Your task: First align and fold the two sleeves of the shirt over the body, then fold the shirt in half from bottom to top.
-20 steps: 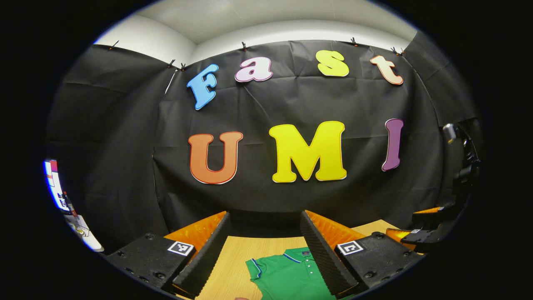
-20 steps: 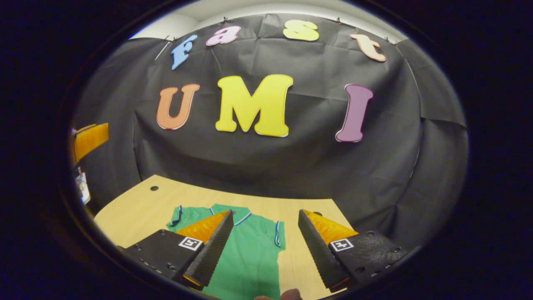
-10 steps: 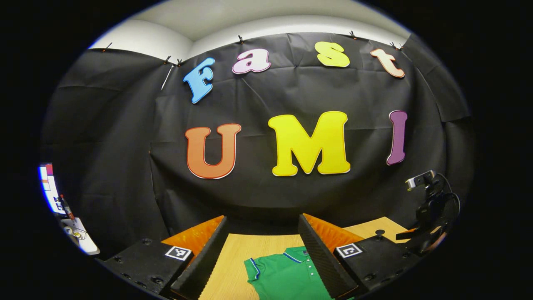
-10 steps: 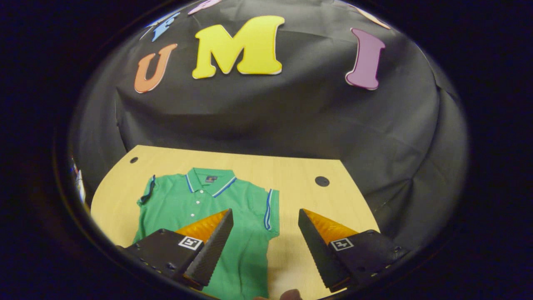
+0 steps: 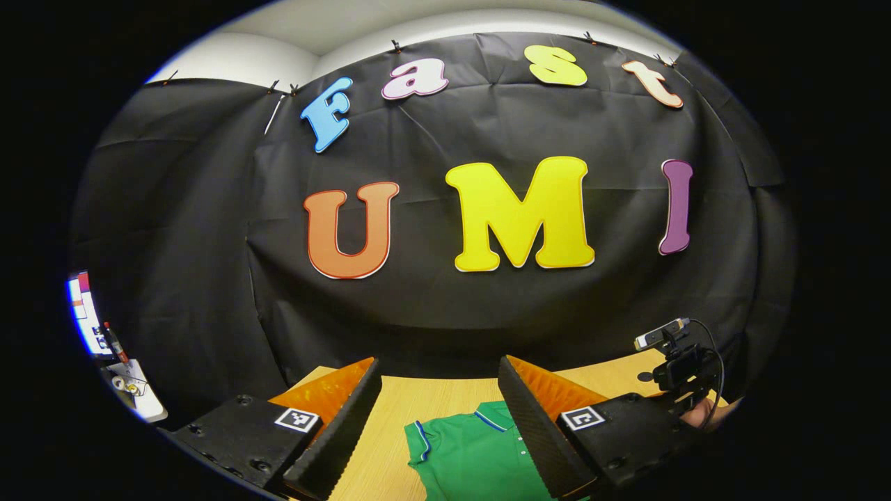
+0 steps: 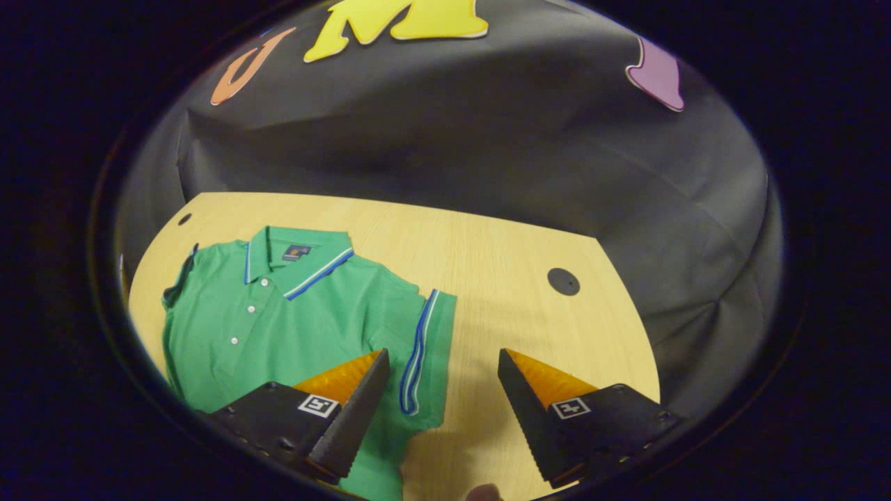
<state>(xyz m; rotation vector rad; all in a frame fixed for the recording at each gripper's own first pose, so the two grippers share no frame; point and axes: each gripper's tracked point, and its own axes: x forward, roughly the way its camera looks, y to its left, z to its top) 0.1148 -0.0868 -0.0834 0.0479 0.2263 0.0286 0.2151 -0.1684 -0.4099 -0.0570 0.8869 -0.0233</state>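
A green polo shirt [image 6: 292,313] with blue-and-white trim lies flat on the light wooden table [image 6: 501,278], collar toward the booth wall. Its right sleeve [image 6: 424,348] spreads out beside the body, and the other sleeve [image 6: 181,275] lies at the far left. My right gripper [image 6: 442,362] hovers open above that right sleeve's edge, nothing between its fingers. In the left gripper view the shirt's collar and shoulder [image 5: 466,452] show low down, and my left gripper [image 5: 438,372] is open above the table, holding nothing. The shirt's lower part is hidden.
A round dark hole [image 6: 563,281] sits in the table to the right of the shirt, another [image 6: 184,218] at the far left corner. A small camera on a stand [image 5: 679,362] shows at the right in the left gripper view. The black cloth wall backs the table.
The right gripper has tilted down and moved toward the table, so the shirt and its right sleeve show larger and closer. The left gripper view has dipped slightly. Both grippers stay open.
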